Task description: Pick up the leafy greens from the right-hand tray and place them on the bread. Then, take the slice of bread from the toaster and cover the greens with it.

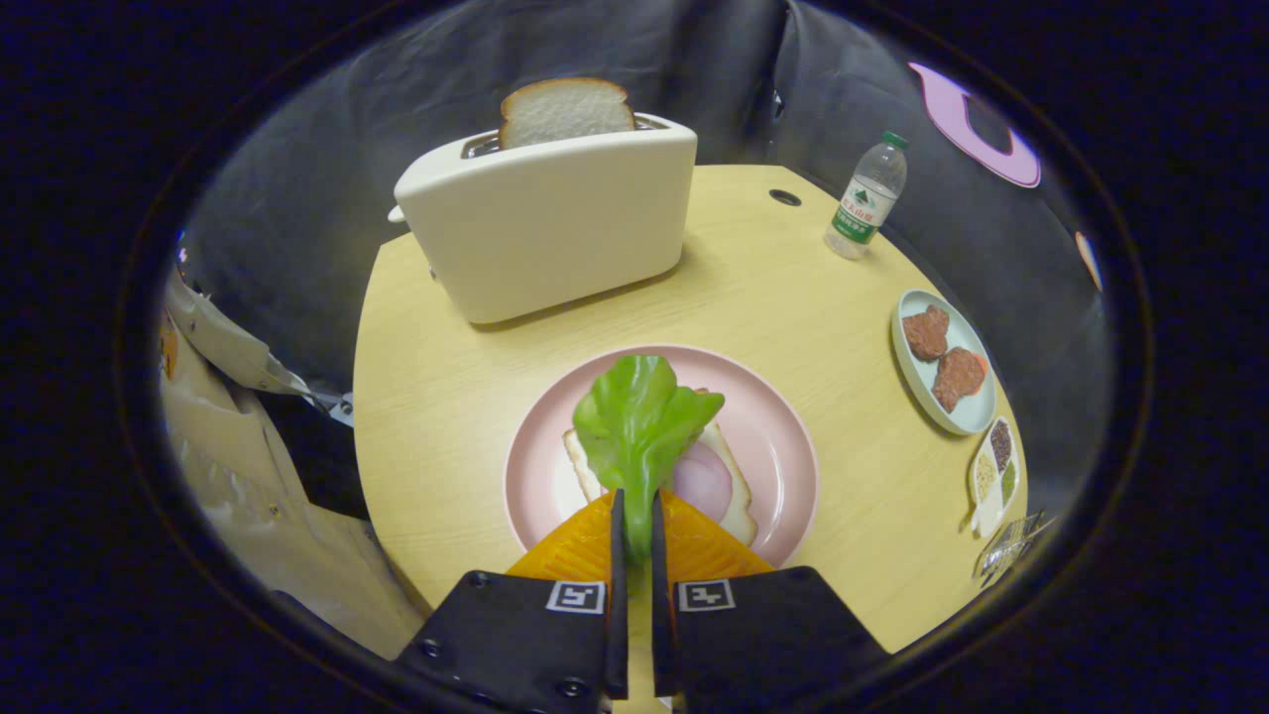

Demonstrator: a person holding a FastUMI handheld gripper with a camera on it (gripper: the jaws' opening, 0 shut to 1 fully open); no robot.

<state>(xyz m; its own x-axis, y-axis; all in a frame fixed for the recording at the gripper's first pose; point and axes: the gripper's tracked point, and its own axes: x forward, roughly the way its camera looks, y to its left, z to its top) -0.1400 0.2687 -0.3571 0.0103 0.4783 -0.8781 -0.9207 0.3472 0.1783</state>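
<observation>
Two fingers of the gripper (pixel 634 511) pinch nearly together, clamped on the stem of the lettuce leaf (pixel 639 421), which stands up over the pink plate (pixel 773 416). Below it lies the bread slice (pixel 585 466) with ham and egg. Beyond, a second bread slice (pixel 565 111) pokes from the white toaster (pixel 555 223).
</observation>
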